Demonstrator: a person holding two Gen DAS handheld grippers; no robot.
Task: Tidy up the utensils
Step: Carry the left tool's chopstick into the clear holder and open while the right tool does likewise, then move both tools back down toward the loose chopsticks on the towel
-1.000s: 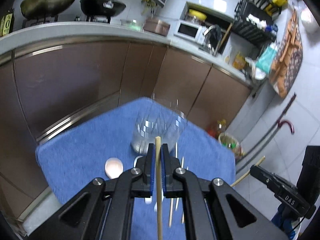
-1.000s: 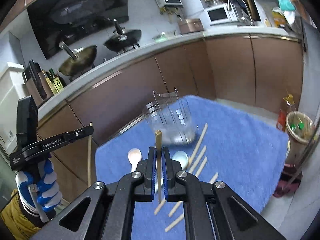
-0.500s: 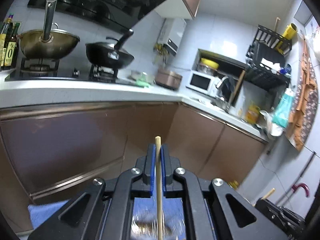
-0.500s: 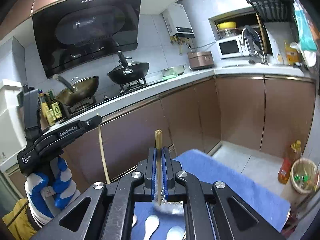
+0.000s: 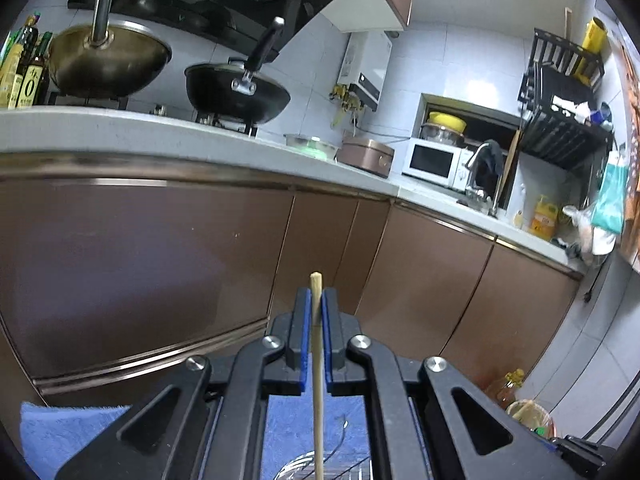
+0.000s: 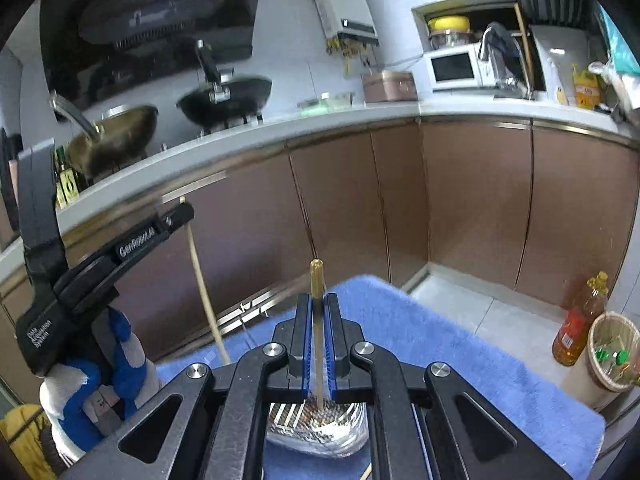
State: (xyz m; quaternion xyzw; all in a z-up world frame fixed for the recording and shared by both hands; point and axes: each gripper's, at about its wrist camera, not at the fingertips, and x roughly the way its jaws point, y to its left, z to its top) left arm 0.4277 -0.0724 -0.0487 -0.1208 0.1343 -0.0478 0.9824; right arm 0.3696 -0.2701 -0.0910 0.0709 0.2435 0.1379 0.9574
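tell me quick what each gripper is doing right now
Left gripper: closed on a chopstick, held upright.
Right gripper: closed on another chopstick, above the glass holder.

Home kitchen, and a lived-in one.

Two woks (image 5: 236, 92) sit on the gas hob under a dark range hood (image 6: 144, 16), oil bottles (image 5: 24, 76) lined up at the counter's end. Along the pale countertop (image 5: 120, 136) runs a row of brown cabinet doors (image 5: 160, 248). Further round, there's a white microwave (image 5: 432, 162), a rice cooker (image 5: 366, 152) and a sink tap (image 5: 482, 156), with a dish rack (image 5: 560, 120) on the tiled wall above. A water heater (image 6: 346, 8) hangs on the tiles (pipes and valves below it). Down on the floor, a cooking-oil bottle (image 6: 578, 320) stands just beside a small bin (image 6: 612, 354).
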